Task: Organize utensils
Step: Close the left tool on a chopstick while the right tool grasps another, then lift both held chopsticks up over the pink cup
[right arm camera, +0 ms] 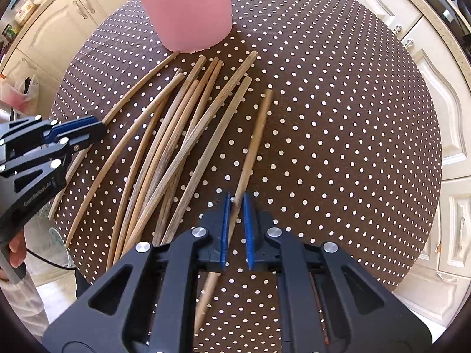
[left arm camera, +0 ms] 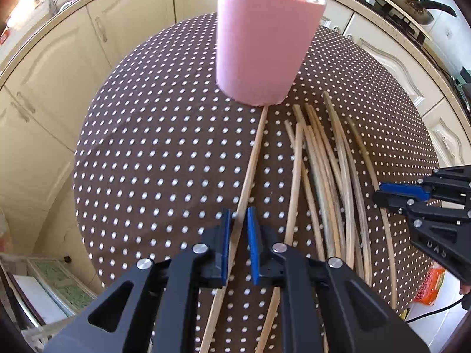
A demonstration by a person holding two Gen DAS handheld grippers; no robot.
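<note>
A pink cup (left arm camera: 259,44) stands on the brown dotted table (left arm camera: 153,158) with two chopsticks sticking out of its top. Several wooden chopsticks (left arm camera: 329,176) lie loose in front of it. My left gripper (left arm camera: 239,219) has its blue pads around one chopstick (left arm camera: 253,158) whose far tip reaches the cup's base; the jaws stand narrowly apart beside it. In the right wrist view my right gripper (right arm camera: 235,206) straddles a separate chopstick (right arm camera: 254,141) lying right of the pile (right arm camera: 176,135), jaws narrowly apart. The cup (right arm camera: 188,8) is at top there.
Cream kitchen cabinets (left arm camera: 59,67) ring the table. A stove with a frying pan (left arm camera: 412,3) is at the far right. My right gripper (left arm camera: 391,194) shows at the right edge of the left wrist view; my left gripper (right arm camera: 85,132) shows at the left of the right wrist view.
</note>
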